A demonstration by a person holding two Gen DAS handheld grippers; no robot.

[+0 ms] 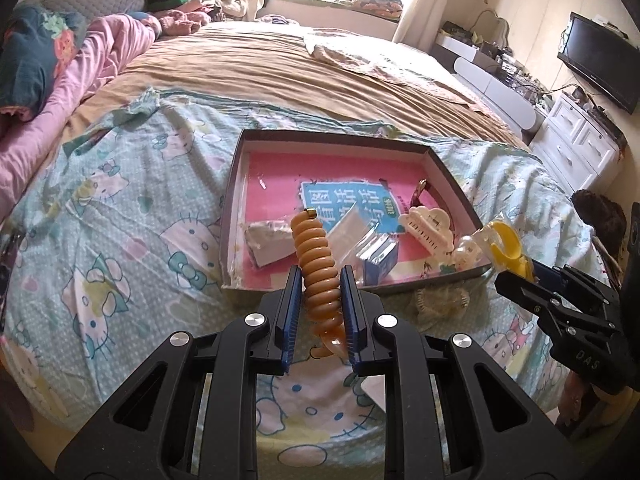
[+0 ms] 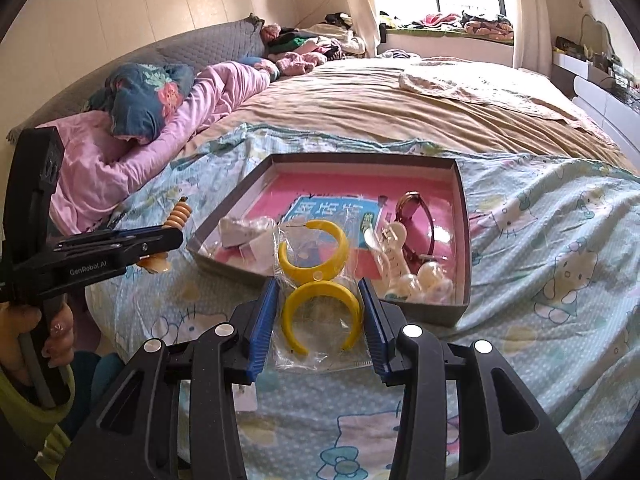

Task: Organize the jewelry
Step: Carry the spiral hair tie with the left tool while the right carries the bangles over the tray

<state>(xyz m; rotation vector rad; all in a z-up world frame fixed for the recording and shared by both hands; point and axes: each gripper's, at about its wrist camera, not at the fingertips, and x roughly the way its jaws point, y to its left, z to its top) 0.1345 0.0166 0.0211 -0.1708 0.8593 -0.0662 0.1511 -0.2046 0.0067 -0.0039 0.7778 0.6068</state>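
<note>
A: Status check, left tool (image 1: 320,280)?
B: Pads pinch an amber spiral hair tie (image 1: 316,256). It stands up between the blue fingers (image 1: 292,300), its metal-tipped end pointing away from the camera, in front of the tray's near wall.
A: Right tool (image 2: 318,292)?
B: Clamped on a clear plastic bag (image 2: 320,320) with two yellow C-shaped hoops. One yellow hoop (image 2: 320,312) sits between the pads; the other yellow hoop (image 2: 314,248) sticks out past the fingertips, over the tray's near edge as seen from the right wrist camera.
A: Tray?
B: Shallow dark box tray (image 1: 452,172) with a pink liner, on the bed (image 1: 120,200) over a cartoon-cat sheet. Blue printed card in the middle of the liner.
A: Contents?
B: White claw clip (image 1: 428,226) at the right, a pink-framed piece (image 2: 416,220) behind it, pale bead-like balls (image 2: 424,276) at the near right corner. Small clear packets and a grey-white wrapped item (image 1: 268,244) at the near left.
A: Anything loose outside the tray?
B: A pale comb-like clip (image 1: 440,300) lies on the sheet just in front of the tray's near wall. Can't tell more, it's blurred.
A: Operator visible?
B: One hand (image 2: 48,332) on the left tool's handle, from the right wrist camera.
</note>
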